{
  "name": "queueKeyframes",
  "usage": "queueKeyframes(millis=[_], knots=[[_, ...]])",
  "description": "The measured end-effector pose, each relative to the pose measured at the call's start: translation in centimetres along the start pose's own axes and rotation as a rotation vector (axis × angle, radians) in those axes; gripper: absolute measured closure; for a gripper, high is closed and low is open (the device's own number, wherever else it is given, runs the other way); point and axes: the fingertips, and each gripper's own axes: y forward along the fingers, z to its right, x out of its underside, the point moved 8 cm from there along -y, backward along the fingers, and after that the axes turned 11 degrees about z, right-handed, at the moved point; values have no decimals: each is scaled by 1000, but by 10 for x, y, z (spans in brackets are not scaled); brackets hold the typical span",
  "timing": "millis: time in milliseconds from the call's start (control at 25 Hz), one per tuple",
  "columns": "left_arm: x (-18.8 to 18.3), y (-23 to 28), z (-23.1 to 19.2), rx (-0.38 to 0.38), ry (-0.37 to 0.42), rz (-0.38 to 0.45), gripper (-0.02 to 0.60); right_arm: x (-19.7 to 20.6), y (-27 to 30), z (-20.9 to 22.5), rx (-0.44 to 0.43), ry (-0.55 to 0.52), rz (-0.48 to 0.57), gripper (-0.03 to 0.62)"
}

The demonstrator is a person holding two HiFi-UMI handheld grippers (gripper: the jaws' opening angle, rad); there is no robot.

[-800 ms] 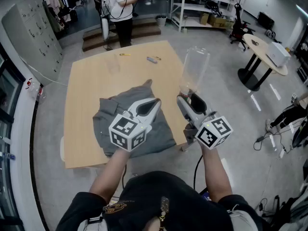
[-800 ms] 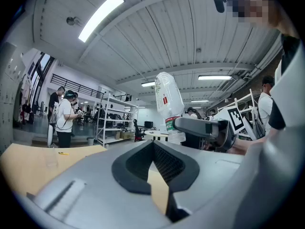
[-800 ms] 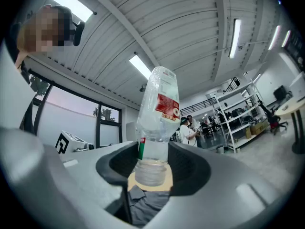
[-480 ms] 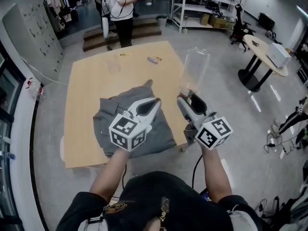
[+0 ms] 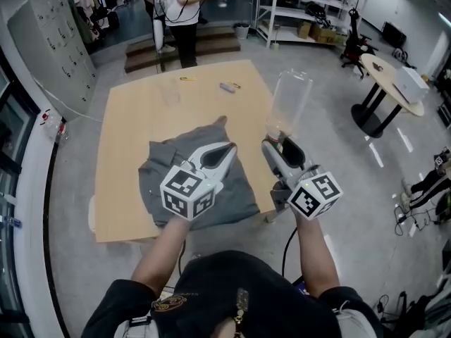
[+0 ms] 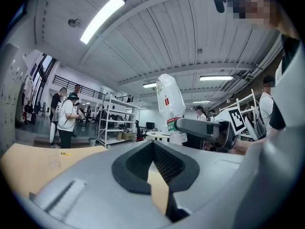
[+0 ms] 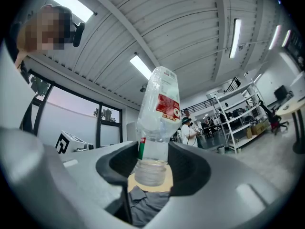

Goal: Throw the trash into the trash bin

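The left gripper (image 5: pixel 224 152) hovers over the grey cloth (image 5: pixel 158 171) on the wooden table (image 5: pixel 134 118), its jaws pressed together with nothing between them. To its right, the right gripper (image 5: pixel 280 145) is clamped on the neck of the clear plastic bottle (image 5: pixel 289 101), held cap-down in the air near the table's right edge, so the trash is picked up but not binned. No bin shows plainly: the small dark container (image 5: pixel 242 30) by the far shelves (image 5: pixel 282 9) may be one, which leaves the carry and the drop.

Glossy clear plastic bottle (image 5: pixel 287 104), matt cloth (image 5: pixel 153 171), smooth wooden table (image 5: pixel 134 118).
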Motion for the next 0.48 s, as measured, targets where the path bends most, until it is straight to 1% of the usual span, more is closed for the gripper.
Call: queueKeyframes(millis=[120,240,360,480], knots=[[-2,-3,-1,-16,2,2,580,0,3,-1,-19,15,-6,395],[-6,-14,-9,-52,11,3,580,4,16,-5,-60,35,-21,395],[-10,-36,-20,-104,22,2,580,14,32,-21,-109,45,-39,395],[-11,-56,-27,-179,44,-1,580,26,48,-30,-179,73,-53,395]])
